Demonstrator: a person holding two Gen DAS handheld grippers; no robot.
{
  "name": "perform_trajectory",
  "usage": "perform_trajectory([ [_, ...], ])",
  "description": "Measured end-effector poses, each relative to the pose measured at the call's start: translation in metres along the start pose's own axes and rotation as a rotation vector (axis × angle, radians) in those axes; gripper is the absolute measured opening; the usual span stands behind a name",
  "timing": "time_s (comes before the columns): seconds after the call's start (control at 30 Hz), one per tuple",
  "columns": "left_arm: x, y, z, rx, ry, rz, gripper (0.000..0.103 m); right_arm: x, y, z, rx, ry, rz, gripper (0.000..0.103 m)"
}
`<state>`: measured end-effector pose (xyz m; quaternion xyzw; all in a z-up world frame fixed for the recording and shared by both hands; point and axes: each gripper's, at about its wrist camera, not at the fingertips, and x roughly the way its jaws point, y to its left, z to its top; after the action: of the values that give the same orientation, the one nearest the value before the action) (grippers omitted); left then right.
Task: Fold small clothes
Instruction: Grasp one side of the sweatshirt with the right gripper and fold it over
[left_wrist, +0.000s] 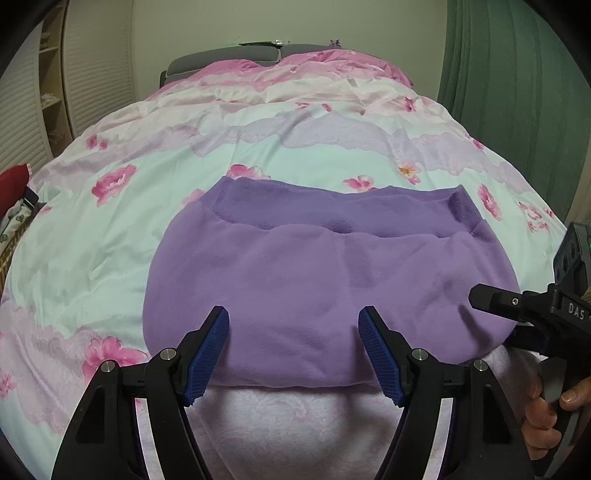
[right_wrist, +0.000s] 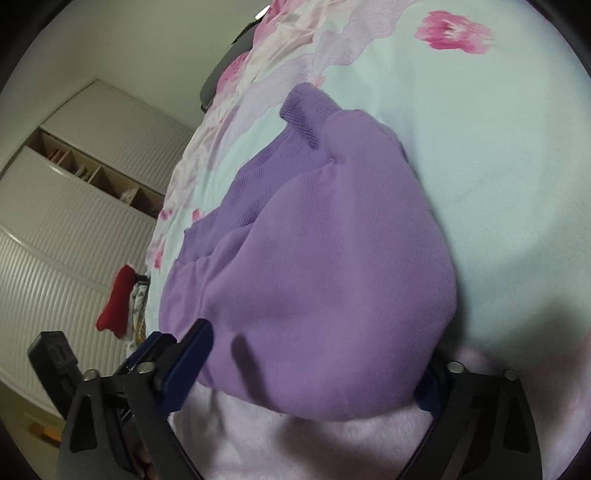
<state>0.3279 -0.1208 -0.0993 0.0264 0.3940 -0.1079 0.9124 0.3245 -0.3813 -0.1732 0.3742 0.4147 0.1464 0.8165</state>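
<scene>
So the purple garment (left_wrist: 325, 288) was lying on the bed (left_wrist: 147, 192), on the floral duvet, near the front edge w/ its ribbed band (left_wrist: 332, 210) at the far side. Looked already folded over at least once, tbh, judging by the layers at the band.

Handling-wise, my guess: soft fleecy knit, light, zero stiffness, so it would flop and sag the sec you lift it. Not slippery, not fragile. Prob best grabbed at the near hem or the corners, pinching thru all layers so the fold doesn't slide apart. The ribbed band is thicker and would give a firmer bite too.

Left gripper (left_wrist: 293, 332) had its jaws fairly wide apart, hovering over the near edge of the cloth w/ nothing pinched. Blue pads (left_wrist: 208, 354) looked clear of the fabric.

Right gripper (right_wrist: 314, 373) was wide open too, straddling the near right corner. One pad (right_wrist: 188, 365) sat just beside the cloth edge, the other mostly hidden behind the fabric. No squeeze on it afaict, so not holding.
</scene>
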Motion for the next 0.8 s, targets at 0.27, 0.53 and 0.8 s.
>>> perform_trajectory([
  [0.27, -0.006, 0.009, 0.003, -0.013, -0.011, 0.003, 0.073, -0.008, 0.002, 0.005, 0.049, -0.027, -0.022, 0.039],
  [0.53, -0.026, 0.040, 0.007, -0.049, -0.049, 0.020, 0.073, -0.044, 0.080, 0.000, -0.125, -0.189, -0.221, 0.034],
  [0.8, -0.055, 0.106, 0.004, -0.115, -0.095, 0.084, 0.073, -0.006, 0.223, -0.024, -0.529, -0.303, -0.434, 0.032],
])
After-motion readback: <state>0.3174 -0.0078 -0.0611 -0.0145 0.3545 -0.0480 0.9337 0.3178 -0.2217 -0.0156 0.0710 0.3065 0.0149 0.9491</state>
